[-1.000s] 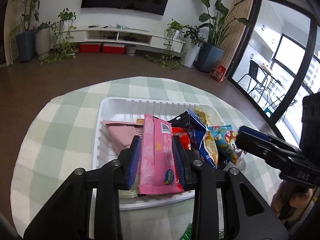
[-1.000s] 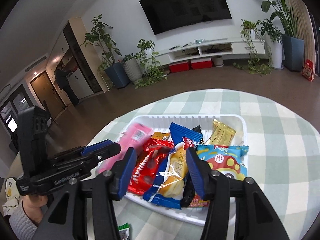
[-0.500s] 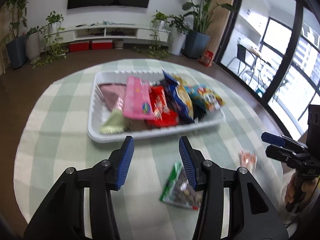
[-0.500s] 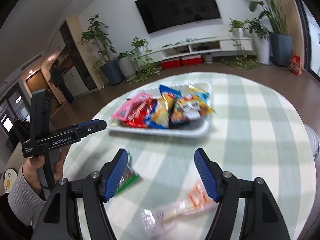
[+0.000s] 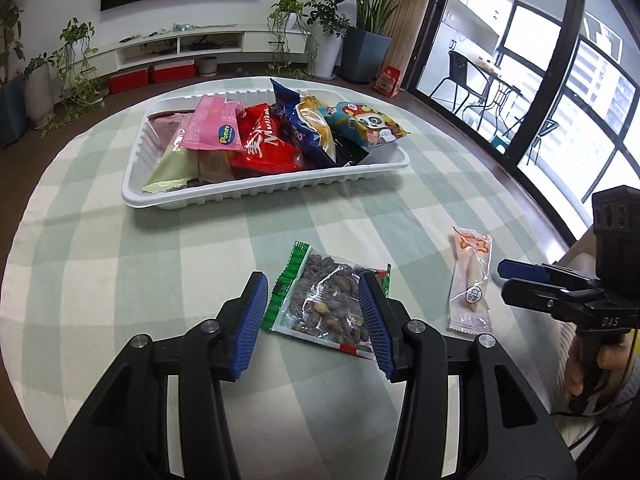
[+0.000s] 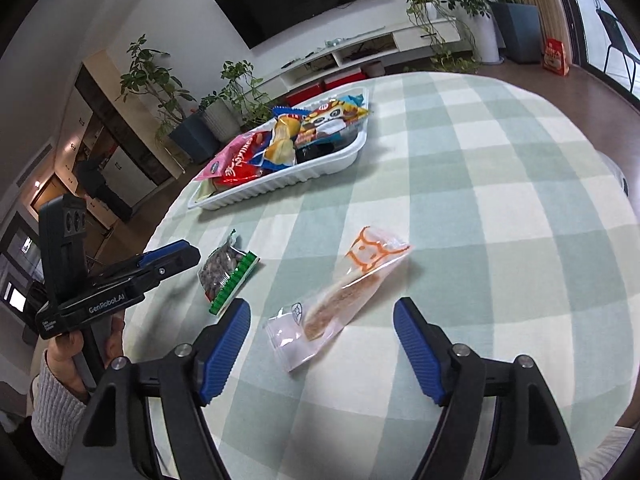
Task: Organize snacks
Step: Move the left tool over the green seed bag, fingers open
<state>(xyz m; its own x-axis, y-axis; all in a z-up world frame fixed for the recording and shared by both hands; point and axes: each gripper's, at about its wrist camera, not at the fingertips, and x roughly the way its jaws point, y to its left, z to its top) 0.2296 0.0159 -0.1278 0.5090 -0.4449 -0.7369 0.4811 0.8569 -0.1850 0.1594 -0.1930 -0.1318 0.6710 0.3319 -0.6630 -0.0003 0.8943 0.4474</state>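
The left gripper (image 5: 314, 322) hangs low over the checked tablecloth (image 5: 120, 264), its blue fingers (image 5: 250, 320) spread apart on either side of a clear packet of nuts (image 5: 326, 306) with green edges; whether the pads touch the wrapper is hard to judge from this angle. The right gripper (image 6: 322, 350) is likewise wide open, with a long clear wrapper holding a pale snack stick (image 6: 340, 296) lying flat on the cloth between and just ahead of its fingers. The two packets lie near each other but apart. Farther back sits the white tray (image 5: 256, 194), piled with snacks: a pink packet (image 5: 214, 128), a red packet (image 5: 266, 148), a blue bag (image 5: 304, 128) and a panda-printed bag (image 5: 366, 124) leaning together
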